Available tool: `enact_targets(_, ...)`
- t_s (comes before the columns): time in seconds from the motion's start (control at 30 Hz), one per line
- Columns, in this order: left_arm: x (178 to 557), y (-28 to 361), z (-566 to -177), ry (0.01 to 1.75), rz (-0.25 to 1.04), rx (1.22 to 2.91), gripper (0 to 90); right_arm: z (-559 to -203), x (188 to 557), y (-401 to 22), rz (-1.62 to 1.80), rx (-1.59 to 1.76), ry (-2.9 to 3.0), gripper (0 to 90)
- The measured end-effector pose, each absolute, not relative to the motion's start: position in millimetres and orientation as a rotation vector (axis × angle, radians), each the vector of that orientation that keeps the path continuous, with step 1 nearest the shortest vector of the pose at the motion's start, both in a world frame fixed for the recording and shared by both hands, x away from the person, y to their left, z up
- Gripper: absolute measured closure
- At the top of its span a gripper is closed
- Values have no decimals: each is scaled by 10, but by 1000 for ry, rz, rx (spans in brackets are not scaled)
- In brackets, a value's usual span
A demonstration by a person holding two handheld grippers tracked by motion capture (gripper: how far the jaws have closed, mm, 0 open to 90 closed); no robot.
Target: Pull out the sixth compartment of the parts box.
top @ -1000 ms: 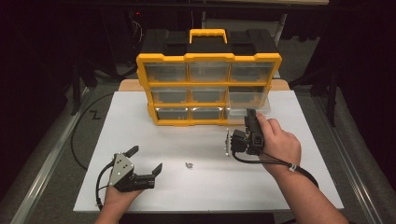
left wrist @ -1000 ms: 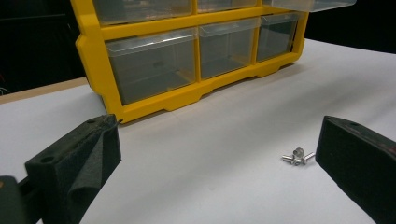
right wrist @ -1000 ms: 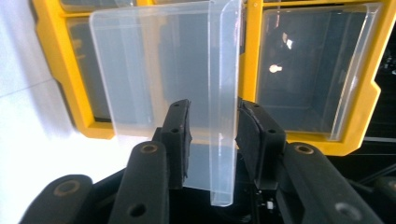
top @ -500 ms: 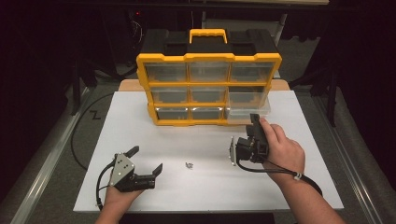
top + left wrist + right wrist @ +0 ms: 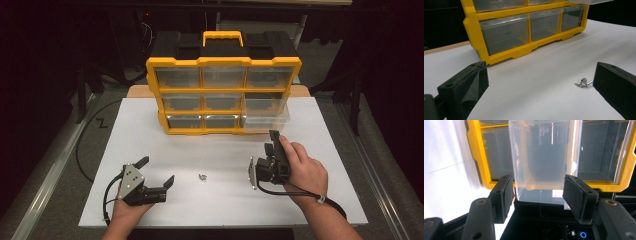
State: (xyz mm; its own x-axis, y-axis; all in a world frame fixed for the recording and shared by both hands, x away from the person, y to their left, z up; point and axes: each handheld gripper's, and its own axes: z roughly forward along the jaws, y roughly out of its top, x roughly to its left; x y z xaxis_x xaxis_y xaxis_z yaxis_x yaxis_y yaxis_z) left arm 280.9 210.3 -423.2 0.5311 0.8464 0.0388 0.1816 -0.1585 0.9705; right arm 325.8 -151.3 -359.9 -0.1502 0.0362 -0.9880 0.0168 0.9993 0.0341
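Observation:
A yellow organiser [image 5: 224,62] with clear drawers stands at the back of the white board. Its lower right drawer [image 5: 266,118] is pulled out. My right gripper [image 5: 270,146] is rolled on its side just in front of that drawer. Its jaws have just been opening, and neither pad touches anything. In the right gripper view the drawer [image 5: 544,157] stands just ahead of the right gripper [image 5: 539,195]. My left gripper [image 5: 157,170] rests open at the front left, empty. A few small silver screws [image 5: 202,177] lie between the hands. In the left gripper view they [image 5: 582,83] lie near the right jaw of the left gripper [image 5: 539,87].
The white board [image 5: 225,210] lies on a dark table with a metal rail [image 5: 45,190] on the left. A black cable [image 5: 82,150] curves off the left edge. A black case [image 5: 541,220] lies under the right gripper's view.
The right hand has drawn back from the pulled-out drawer toward the front edge, and its jaws have spread wider. The left gripper and the screws have stayed put.

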Motion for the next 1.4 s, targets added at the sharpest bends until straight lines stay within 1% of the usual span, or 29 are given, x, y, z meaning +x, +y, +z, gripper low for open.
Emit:
enact_targets(0.6, 2813, 2101, -4235, 881, 743, 1660, 9, -4051, 3172, -1562, 44, 51, 1777, 415)
enact_targets(0.83, 2812, 2096, -4237, 881, 743, 1661, 9, -4199, 3171, -1596, 41, 58, 1798, 385)
enact_targets(1.0, 2811, 2096, -4235, 878, 742, 1660, 9, -4319, 3167, -1628, 48, 59, 1811, 336)
enact_targets(1.1, 2812, 2099, -4233, 876, 742, 1660, 9, -4390, 3174, -1663, 59, 50, 1828, 285)
enact_targets(1.4, 2810, 2101, -4230, 871, 736, 1656, 9, -4417, 3198, -1722, 105, 52, 1868, 133)
